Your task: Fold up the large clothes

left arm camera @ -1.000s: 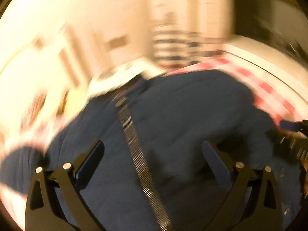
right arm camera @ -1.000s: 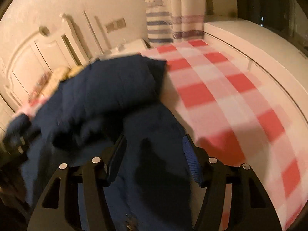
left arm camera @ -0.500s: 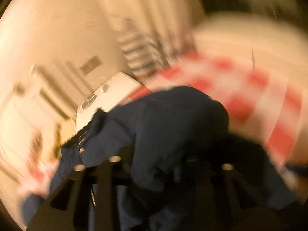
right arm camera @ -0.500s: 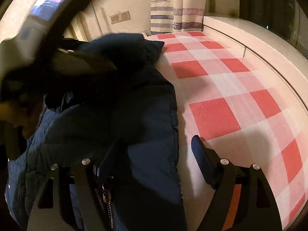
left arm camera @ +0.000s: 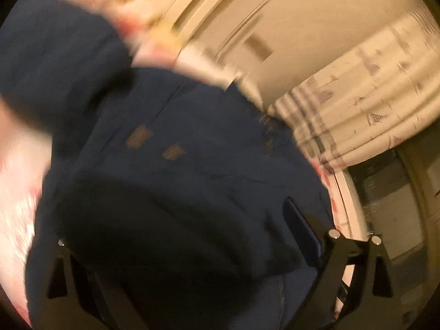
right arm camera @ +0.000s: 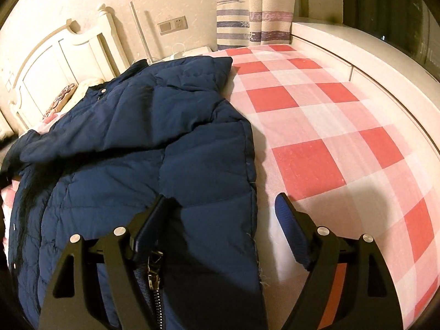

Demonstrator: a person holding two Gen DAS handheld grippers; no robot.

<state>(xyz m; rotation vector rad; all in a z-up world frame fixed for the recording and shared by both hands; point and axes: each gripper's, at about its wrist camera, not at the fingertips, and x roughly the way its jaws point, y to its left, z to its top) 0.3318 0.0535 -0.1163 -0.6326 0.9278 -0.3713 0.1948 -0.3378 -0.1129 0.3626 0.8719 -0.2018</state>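
One navy quilted puffer jacket [right arm camera: 143,148] is the whole job here, lying on the red-and-white checked bedsheet [right arm camera: 324,126] across left and centre of the right wrist view. Judging by how it lies, approx halfway: one padded panel w/ a sleeve [right arm camera: 176,90] is folded over the body, its edge running straight down mid-frame, zip [right arm camera: 154,283] showing at bottom centre. Fold looks rough, puffy, not squared. Prob still to do: other side in, then halve lengthwise and flatten.

Right gripper [right arm camera: 220,214] hovers low at bottom centre, jaws wide apart, nothing between them; left finger over the jacket near the zip, right finger over bare sheet just beside the jacket's edge.

Left gripper [left arm camera: 176,236] view is badly blurred. Dark navy fabric fills centre and lower left and covers the left finger; right finger pad shows at lower right. Jaws look wide apart, but whether the cloth is pinched or only draped over — can't tell.

Containers: none visible in either view, no basket, box or drawer, so nothing to report inside any.

Bkgd: white wooden headboard [right arm camera: 63,57] upper left, striped nautical-print curtain [right arm camera: 247,13] top centre, wall socket plate [right arm camera: 172,24] between them
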